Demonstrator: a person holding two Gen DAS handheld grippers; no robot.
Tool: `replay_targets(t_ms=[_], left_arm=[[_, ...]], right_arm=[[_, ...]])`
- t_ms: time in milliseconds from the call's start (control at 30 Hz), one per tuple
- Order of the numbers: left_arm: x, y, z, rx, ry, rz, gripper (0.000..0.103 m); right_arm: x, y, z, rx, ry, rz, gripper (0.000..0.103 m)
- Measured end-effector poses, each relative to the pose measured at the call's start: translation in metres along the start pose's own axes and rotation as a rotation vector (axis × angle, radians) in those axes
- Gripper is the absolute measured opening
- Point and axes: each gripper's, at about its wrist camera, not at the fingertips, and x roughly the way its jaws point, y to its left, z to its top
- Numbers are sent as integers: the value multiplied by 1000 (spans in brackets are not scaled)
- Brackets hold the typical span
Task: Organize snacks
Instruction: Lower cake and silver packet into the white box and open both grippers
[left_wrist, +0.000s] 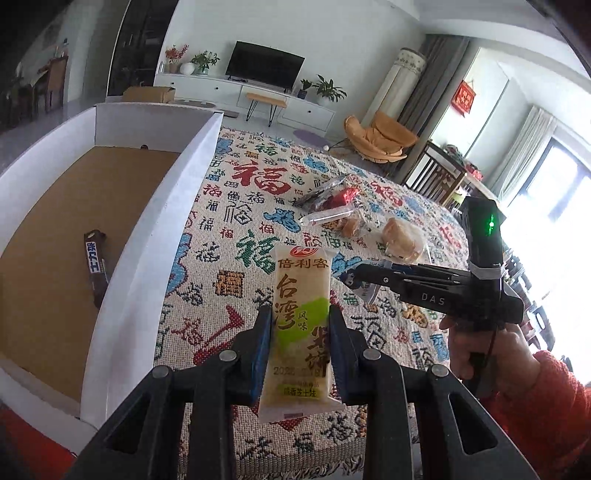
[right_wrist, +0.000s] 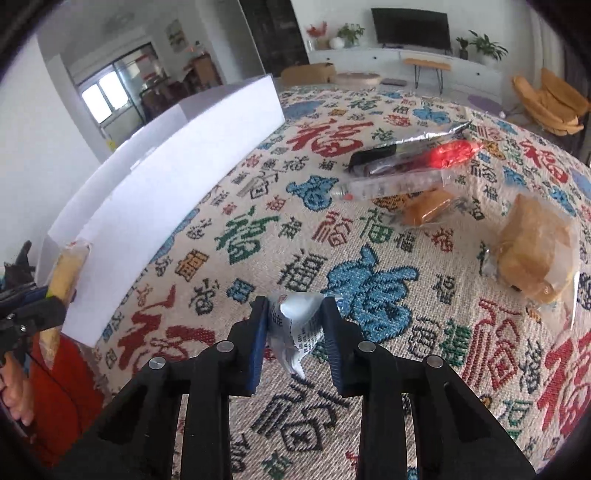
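Two grippers up, two snacks caught. Left gripper (left_wrist: 300, 314): jaws pinching one pale rice cracker pack (left_wrist: 301, 295) by its long edges, lifted off the cloth (left_wrist: 236, 206), just right of the box (left_wrist: 155, 229). Right gripper (right_wrist: 294, 314): jaws pinching one crinkled silver packet (right_wrist: 295, 325), also clear of the cloth, well right of the box (right_wrist: 166, 177). One white box, open-topped, brown floor inside, one dark bar (left_wrist: 96, 266) lying in it alone. Right of the box, on the cloth, a loose cluster: one black pack (right_wrist: 373, 157), one silver foil pack (right_wrist: 436, 136), one red wrapped piece (right_wrist: 452, 153), one clear tube (right_wrist: 391, 186), touching or overlapping. Just past those, further from the box, two clear bags of golden pastry (right_wrist: 424, 208), the bigger one (right_wrist: 535, 254) farthest out. One hand (left_wrist: 480, 350) with a red sleeve (left_wrist: 546, 406) behind the right gripper (left_wrist: 369, 271).
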Motion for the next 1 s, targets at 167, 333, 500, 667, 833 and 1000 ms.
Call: replay_targets(t_ms=[167, 333, 500, 667, 833, 1000], left_arm=[[-24, 9, 12, -53, -52, -39, 29], [-74, 33, 44, -56, -159, 8, 29], [-106, 92, 74, -73, -217, 246, 29], [-95, 159, 74, -126, -154, 487, 36], [-71, 185, 49, -156, -57, 628, 75], [-64, 154, 35, -114, -95, 576, 81]], right_arm=[[-28, 29, 24, -66, -63, 4, 30], [-55, 62, 60, -55, -147, 108, 30], [-73, 133, 118, -136, -216, 265, 30], [-43, 196, 154, -136, -219, 377, 33], [4, 191, 135, -53, -145, 317, 66], [7, 118, 78, -59, -141, 98, 66]])
